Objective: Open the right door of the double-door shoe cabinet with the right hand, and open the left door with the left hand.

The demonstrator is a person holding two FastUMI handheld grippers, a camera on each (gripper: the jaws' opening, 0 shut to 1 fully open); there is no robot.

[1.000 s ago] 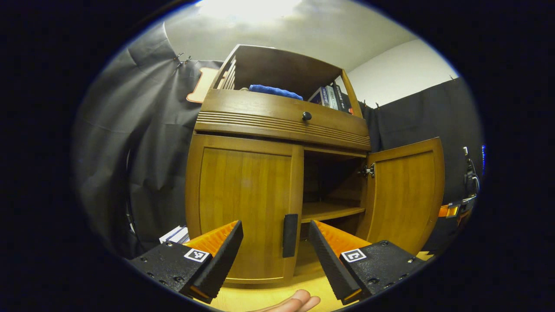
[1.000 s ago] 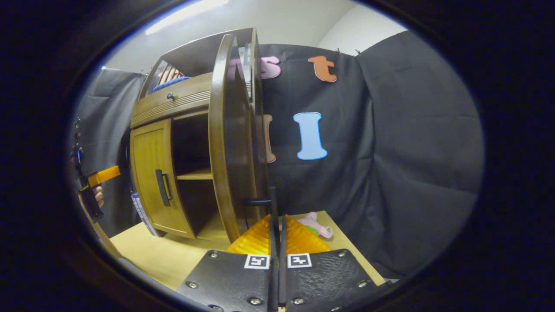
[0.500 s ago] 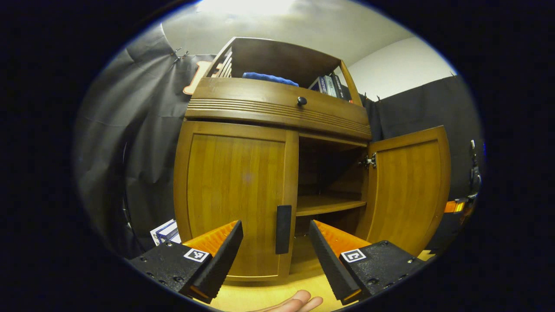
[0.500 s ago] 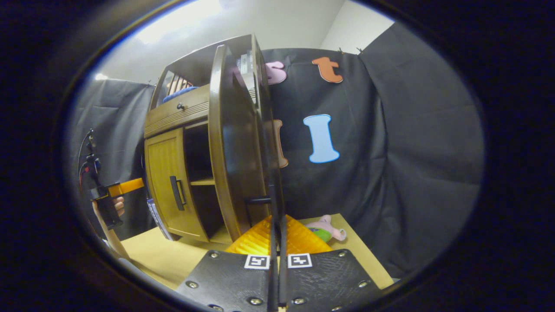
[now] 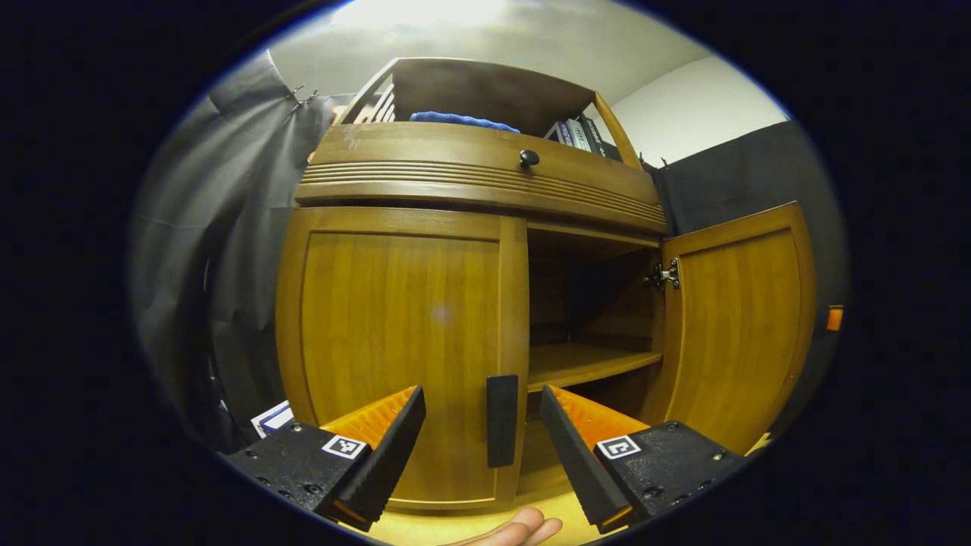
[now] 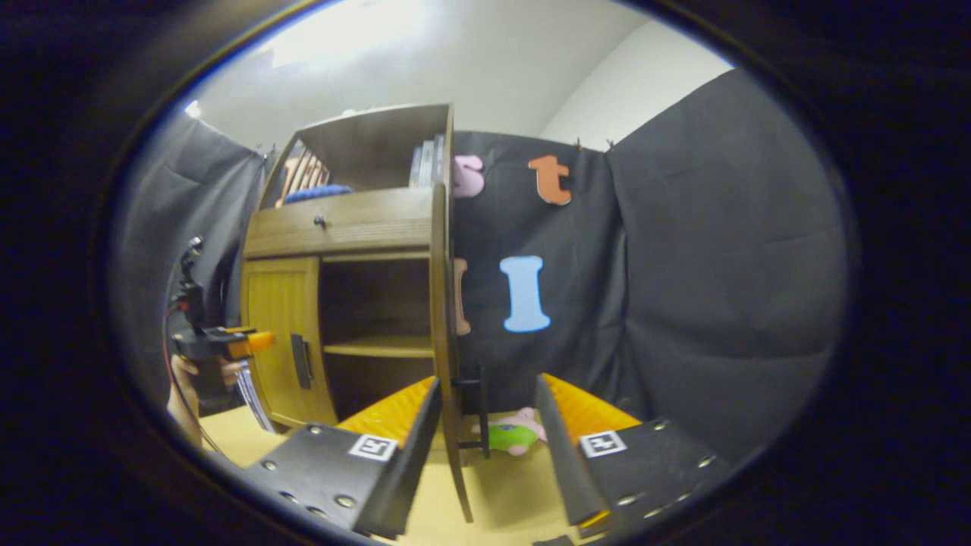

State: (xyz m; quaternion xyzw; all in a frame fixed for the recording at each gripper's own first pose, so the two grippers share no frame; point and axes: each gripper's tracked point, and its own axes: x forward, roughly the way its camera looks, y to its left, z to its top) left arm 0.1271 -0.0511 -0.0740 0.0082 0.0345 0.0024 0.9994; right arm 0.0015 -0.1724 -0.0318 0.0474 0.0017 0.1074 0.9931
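Fingers point(image 5: 394, 440) of my left gripper point(image 5: 482, 447) stood wide apart at the bottom of the left gripper view, one on each side of the left door's handle point(image 5: 501, 419) without touching it. At frame left of that view I saw the left door point(image 5: 402, 341) shut against the shoe cabinet point(image 5: 485, 178). Right of it the open bay showed a shelf point(image 5: 588, 362), and farther right the right door point(image 5: 740, 326) stood swung out on its hinge point(image 5: 663, 276). Part of a hand point(image 5: 516, 529) showed at the bottom edge.

In the right gripper view, the left gripper point(image 6: 227, 345) sat at mid left, near the left door point(image 6: 282, 334). At centre, the right door point(image 6: 441, 318) appeared edge-on, with its handle point(image 6: 476, 406) just behind. My right gripper point(image 6: 485, 440) was spread wide, its fingers point(image 6: 413, 447) straddling the door's lower edge, apart from it. A stuffed toy point(image 6: 510, 434) lay on the tabletop point(image 6: 501, 497) between them.
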